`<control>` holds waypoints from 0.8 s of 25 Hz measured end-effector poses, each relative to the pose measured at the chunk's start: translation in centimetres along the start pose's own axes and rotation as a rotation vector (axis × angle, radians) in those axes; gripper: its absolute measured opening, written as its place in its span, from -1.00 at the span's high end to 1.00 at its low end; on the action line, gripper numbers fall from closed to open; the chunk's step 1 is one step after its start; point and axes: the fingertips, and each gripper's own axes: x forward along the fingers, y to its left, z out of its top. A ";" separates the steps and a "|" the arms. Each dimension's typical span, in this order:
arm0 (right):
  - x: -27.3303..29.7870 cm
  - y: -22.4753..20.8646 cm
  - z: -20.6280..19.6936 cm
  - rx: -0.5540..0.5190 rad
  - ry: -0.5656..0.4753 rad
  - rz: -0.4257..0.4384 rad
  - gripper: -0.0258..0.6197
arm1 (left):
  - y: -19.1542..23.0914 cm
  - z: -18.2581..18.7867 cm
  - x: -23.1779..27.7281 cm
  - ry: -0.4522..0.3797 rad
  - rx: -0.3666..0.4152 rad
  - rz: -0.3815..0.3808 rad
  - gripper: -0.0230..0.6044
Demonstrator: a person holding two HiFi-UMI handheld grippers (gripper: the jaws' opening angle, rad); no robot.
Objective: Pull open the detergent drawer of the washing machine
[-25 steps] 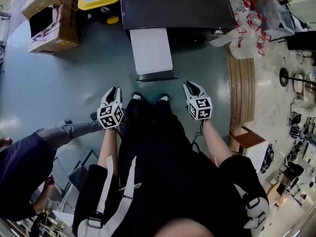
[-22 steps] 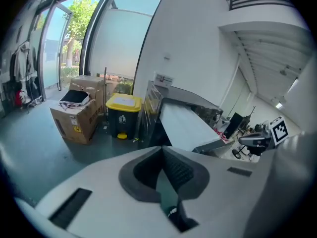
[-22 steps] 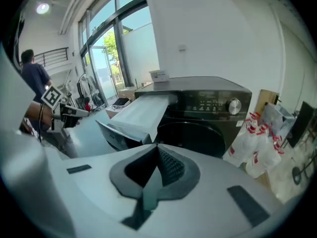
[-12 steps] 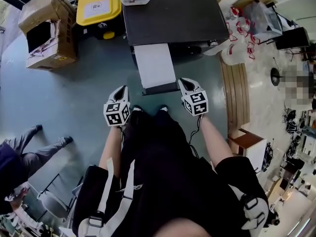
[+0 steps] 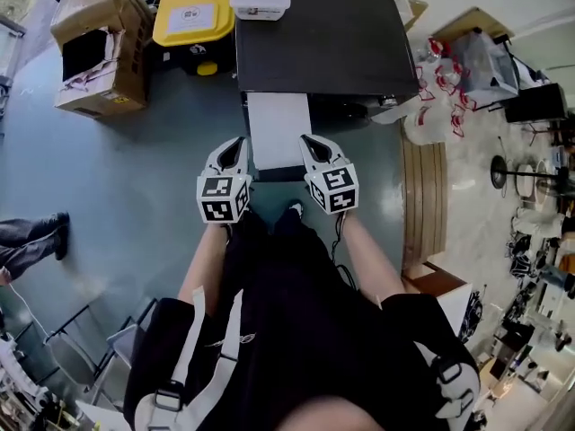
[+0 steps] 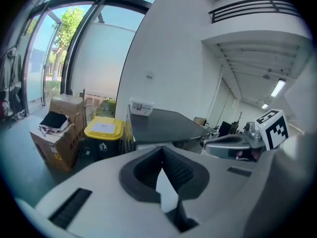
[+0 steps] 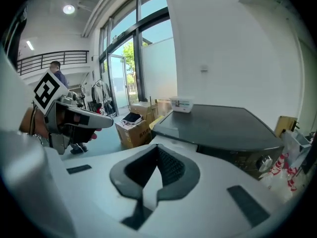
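The washing machine (image 5: pixel 314 34) has a dark flat top and stands at the top of the head view. A long white drawer (image 5: pixel 278 124) with a dark front end sticks out of its front toward me. My left gripper (image 5: pixel 235 144) is shut and empty, just left of the drawer's front end. On the drawer's other side my right gripper (image 5: pixel 308 142) is also shut and empty. In the left gripper view the shut left gripper (image 6: pixel 162 175) points at the machine (image 6: pixel 163 123). In the right gripper view the right gripper (image 7: pixel 157 175) faces the machine (image 7: pixel 223 128).
A small white box (image 5: pixel 260 1) lies on the machine's top. A yellow-lidded bin (image 5: pixel 192 13) and an open cardboard box (image 5: pixel 99 52) stand to its left. Plastic bags (image 5: pixel 449 70) and a wooden bench (image 5: pixel 422 196) lie to the right. A bystander's legs (image 5: pixel 31 236) show at the left edge.
Both grippers rose and moved forward from beside my legs to the drawer's front end, drawing closer together, and their jaws closed. The bystander at the left moved off toward the edge.
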 end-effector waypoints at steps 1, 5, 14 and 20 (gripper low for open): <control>-0.2 0.2 1.0 -0.004 -0.023 0.003 0.90 | -0.5 1.2 -0.4 -0.025 0.016 0.001 0.86; -1.4 0.6 5.3 -0.022 -0.119 0.016 0.90 | -2.2 6.3 -2.0 -0.137 0.074 0.024 0.86; -8.4 -0.9 16.9 -0.110 -0.374 -0.050 0.90 | -5.6 16.9 -6.8 -0.393 0.167 0.068 0.86; -13.6 -1.7 20.8 -0.141 -0.498 -0.104 0.90 | -7.1 22.0 -10.8 -0.523 0.234 0.089 0.86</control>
